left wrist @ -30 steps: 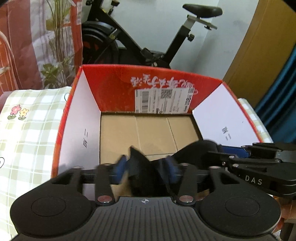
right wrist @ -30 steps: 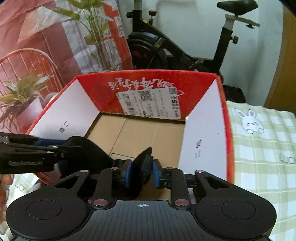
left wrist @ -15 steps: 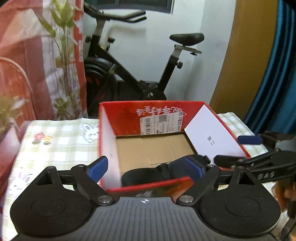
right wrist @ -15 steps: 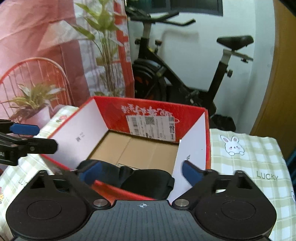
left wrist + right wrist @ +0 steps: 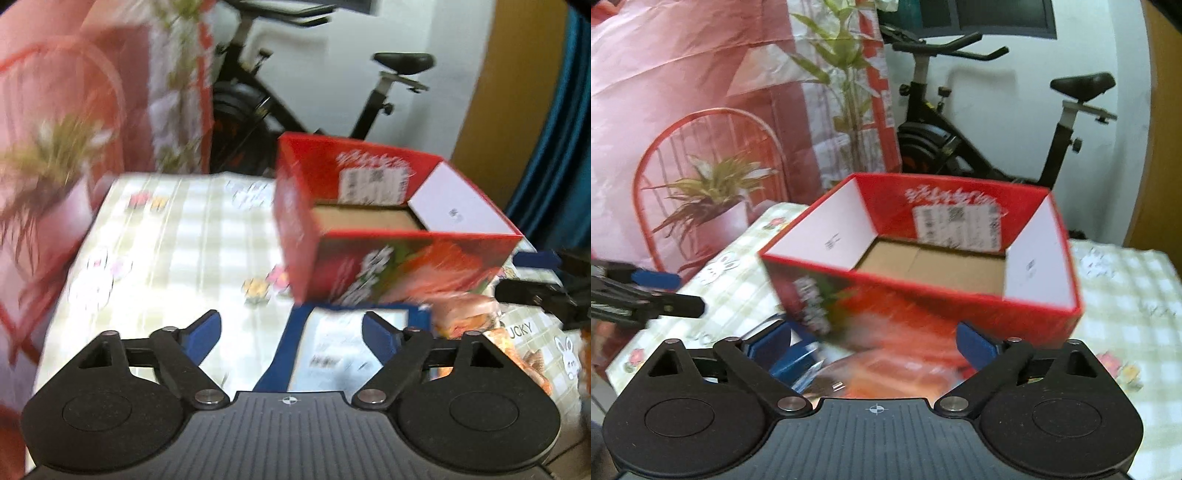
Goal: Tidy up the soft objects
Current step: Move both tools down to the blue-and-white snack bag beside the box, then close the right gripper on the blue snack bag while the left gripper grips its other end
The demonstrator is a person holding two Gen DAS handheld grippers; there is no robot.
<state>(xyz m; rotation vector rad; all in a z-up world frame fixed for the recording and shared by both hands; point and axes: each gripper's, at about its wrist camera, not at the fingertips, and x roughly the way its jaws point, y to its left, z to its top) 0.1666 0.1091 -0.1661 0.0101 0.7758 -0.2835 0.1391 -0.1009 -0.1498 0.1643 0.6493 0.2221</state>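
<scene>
Backdrop: a red-and-white printed sheet [image 5: 701,92] with plant pictures hangs at the left behind the table; a black exercise bike [image 5: 960,140] stands against the white wall beyond.
Table: a table [image 5: 192,236] under a pale green checked cloth with rabbit and flower prints carries everything in the foreground.
Red box: an open-topped red carton [image 5: 923,258] sits on the cloth toward the table's far side, its side flaps white inside, a shipping label on its far inner wall and bare brown cardboard on the visible part of its floor; the near part of its floor is hidden behind the front wall, so whether any soft object lies inside cannot be told.
Blue packet: a flat blue-edged packet [image 5: 332,350] with a pale printed panel lies on the cloth just in front of the box, blurred in both views.
Orange wrapper: an orange printed wrapper [image 5: 472,314] lies just beside the blue packet, close to the box's near corner; what it is cannot be made out.
Left gripper: the left gripper [image 5: 291,332] hangs above the near table edge, its blue-padded jaws spread wide but narrowing, with nothing gripped; the blue packet shows below and between them.
Right gripper: the right gripper [image 5: 875,343] hovers before the box's front wall, its jaws likewise wide apart, easing inward and holding nothing.
</scene>
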